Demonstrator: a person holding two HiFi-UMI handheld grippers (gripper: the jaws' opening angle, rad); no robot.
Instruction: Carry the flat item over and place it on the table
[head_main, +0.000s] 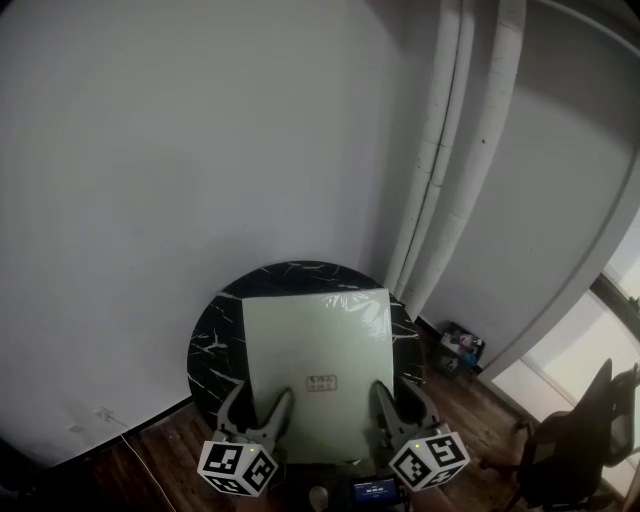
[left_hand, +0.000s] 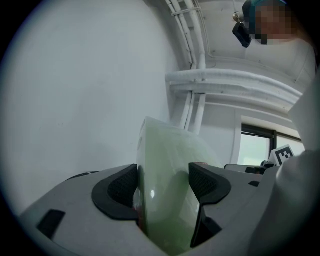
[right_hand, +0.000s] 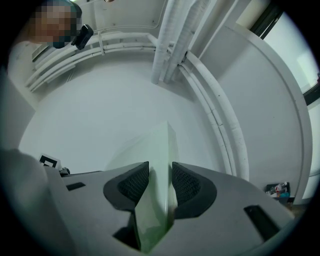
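Observation:
A pale green flat panel (head_main: 318, 350) wrapped in clear film, with a small label near its near edge, hangs over the round black marble table (head_main: 210, 340). My left gripper (head_main: 258, 412) is shut on the panel's near left corner, and my right gripper (head_main: 400, 403) is shut on its near right corner. In the left gripper view the panel (left_hand: 167, 190) fills the gap between the dark pads (left_hand: 122, 187). In the right gripper view its thin edge (right_hand: 160, 170) is pinched between both pads (right_hand: 134, 182).
A white wall stands behind the table, with white pipes (head_main: 450, 160) running up the corner at right. A small bin of items (head_main: 460, 350) sits on the wooden floor by the pipes. A dark office chair (head_main: 580, 440) is at far right. A cable (head_main: 120, 425) trails at left.

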